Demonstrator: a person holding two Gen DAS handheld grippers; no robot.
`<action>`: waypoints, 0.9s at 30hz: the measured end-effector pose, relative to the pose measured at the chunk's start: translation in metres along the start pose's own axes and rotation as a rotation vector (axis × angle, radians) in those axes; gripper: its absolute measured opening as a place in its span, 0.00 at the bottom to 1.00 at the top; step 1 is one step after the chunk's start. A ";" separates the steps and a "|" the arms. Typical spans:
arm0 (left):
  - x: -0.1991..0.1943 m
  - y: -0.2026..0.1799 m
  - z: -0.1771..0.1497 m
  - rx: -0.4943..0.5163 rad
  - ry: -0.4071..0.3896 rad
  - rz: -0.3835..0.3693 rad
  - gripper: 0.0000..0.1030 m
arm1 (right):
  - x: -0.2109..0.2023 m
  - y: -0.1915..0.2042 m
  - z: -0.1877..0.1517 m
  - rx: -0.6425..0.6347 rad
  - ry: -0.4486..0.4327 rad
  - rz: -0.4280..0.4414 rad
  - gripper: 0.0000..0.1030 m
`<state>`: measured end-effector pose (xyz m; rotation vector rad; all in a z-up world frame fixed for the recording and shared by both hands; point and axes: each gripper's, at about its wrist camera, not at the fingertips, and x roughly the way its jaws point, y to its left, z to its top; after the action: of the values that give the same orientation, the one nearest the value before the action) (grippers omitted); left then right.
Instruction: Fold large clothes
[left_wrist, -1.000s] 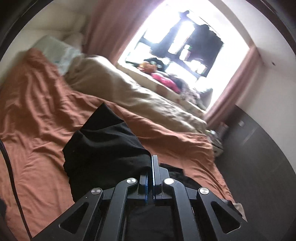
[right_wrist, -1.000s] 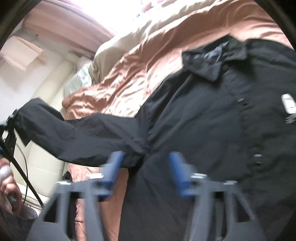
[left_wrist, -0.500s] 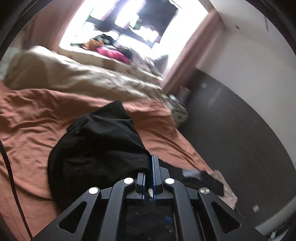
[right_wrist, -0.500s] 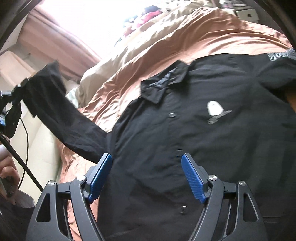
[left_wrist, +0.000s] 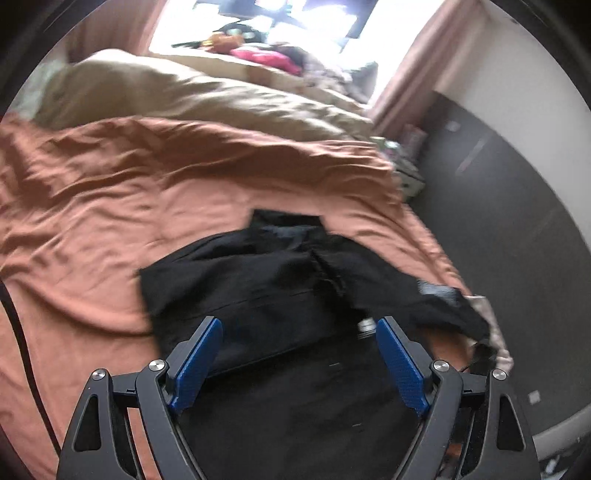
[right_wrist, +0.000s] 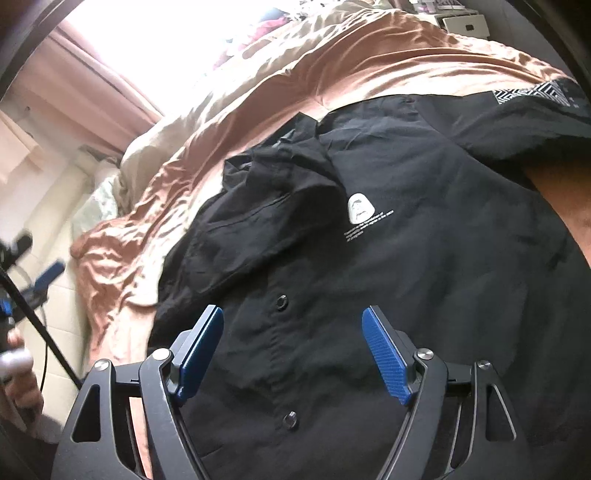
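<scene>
Both tools (left_wrist: 299, 360) (right_wrist: 293, 350) gape wide, empty, above black shirt (right_wrist: 406, 258)

Right claw (right_wrist: 293, 352) spread wide, blue pads (right_wrist: 201, 349) empty, above black button-up shirt (right_wrist: 424, 280) lying front-up on rust-orange bedsheet (right_wrist: 332, 74). One sleeve (right_wrist: 258, 221) folded across chest beside white logo (right_wrist: 359, 209). Beige duvet (right_wrist: 177, 136) beyond; pink curtain (right_wrist: 88, 88) at upper left.
</scene>
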<state>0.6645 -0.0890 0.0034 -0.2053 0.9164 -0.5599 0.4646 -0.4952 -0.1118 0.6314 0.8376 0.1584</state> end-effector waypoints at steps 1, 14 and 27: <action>0.004 0.010 -0.001 -0.016 0.005 0.017 0.84 | 0.004 0.003 0.005 -0.013 -0.005 -0.028 0.74; 0.061 0.104 -0.067 -0.165 0.174 0.177 0.70 | 0.080 0.086 0.040 -0.356 0.026 -0.297 0.74; 0.102 0.128 -0.091 -0.172 0.290 0.226 0.20 | 0.127 0.092 0.055 -0.505 0.005 -0.450 0.10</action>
<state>0.6884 -0.0310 -0.1731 -0.1749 1.2539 -0.3040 0.5997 -0.3987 -0.1125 -0.0374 0.8819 -0.0397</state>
